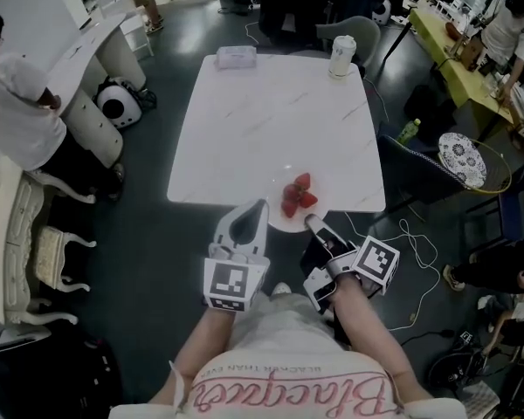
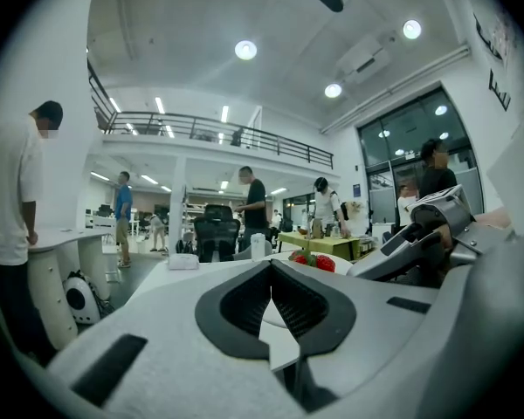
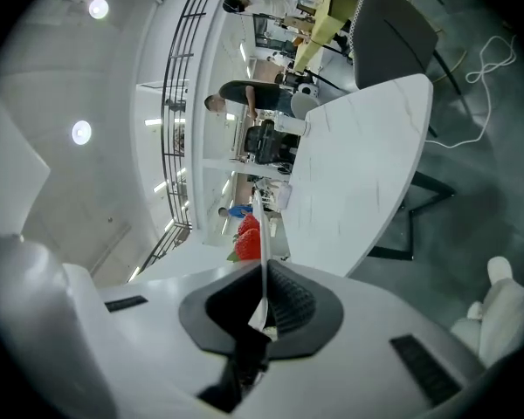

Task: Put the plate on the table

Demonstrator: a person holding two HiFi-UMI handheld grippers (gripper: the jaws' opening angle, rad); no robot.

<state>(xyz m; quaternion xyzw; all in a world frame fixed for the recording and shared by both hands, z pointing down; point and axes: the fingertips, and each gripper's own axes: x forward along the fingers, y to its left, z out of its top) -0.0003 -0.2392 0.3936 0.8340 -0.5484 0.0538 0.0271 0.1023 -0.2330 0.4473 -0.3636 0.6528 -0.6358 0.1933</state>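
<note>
The head camera looks steeply down from above the near edge of the white table [image 1: 271, 120], taking in its whole top. The left gripper [image 2: 271, 278] camera sits low at that near edge, facing level across the table. The right gripper [image 3: 262, 269] camera sits there too, rolled sideways. All three share the table, the plate [image 1: 284, 223] and the strawberries [image 1: 299, 195].

We see a white plate [image 1: 284, 223] carrying red strawberries [image 1: 298, 195], over a white desk [image 1: 271, 120] with faint grey marble veining. The left gripper [image 1: 260, 208] and right gripper [image 1: 313, 223] are white, their fingers [image 2: 319, 308] lined in black, and their marker cubes [image 1: 228, 284] show black squares on white. The floor [image 1: 148, 251] is dark grey. At the right, a round disc [image 1: 462, 159] bears a dark floral pattern on white, and a bottle [image 1: 408, 130] is green.
</note>
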